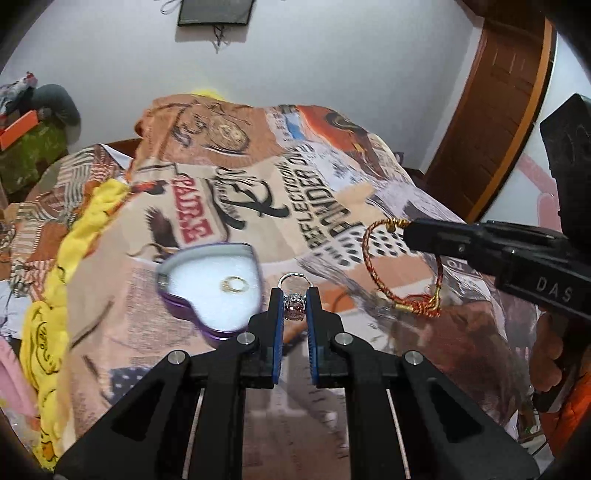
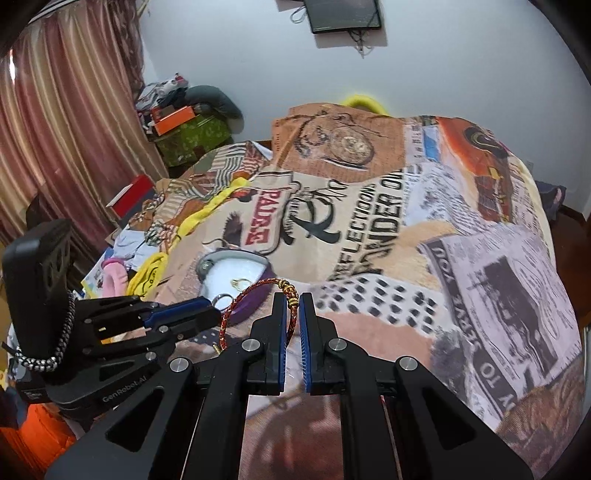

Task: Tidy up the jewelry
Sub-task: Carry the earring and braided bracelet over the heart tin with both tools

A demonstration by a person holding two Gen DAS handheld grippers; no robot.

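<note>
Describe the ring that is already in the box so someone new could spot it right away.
Find the printed blanket covering the bed, then the purple heart-shaped box lying open on it. On its white lining sits a thin plain gold ring, unlike the silver stone-set ring clamped in the left gripper.

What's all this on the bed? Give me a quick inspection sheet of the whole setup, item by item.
Surface: printed blanket spread over a bed.
Job's things: purple heart-shaped box open, gold ring lying inside; silver ring and red-gold cord bracelet both held in the air.
Clutter: yellow cloth, red box, pink item on the blanket's left side.
Grippers: left gripper pinches the silver ring; right gripper pinches the bracelet.
Cables: wires dangling under wall panel.
Surroundings: curtain, wooden door, white wall.
</note>
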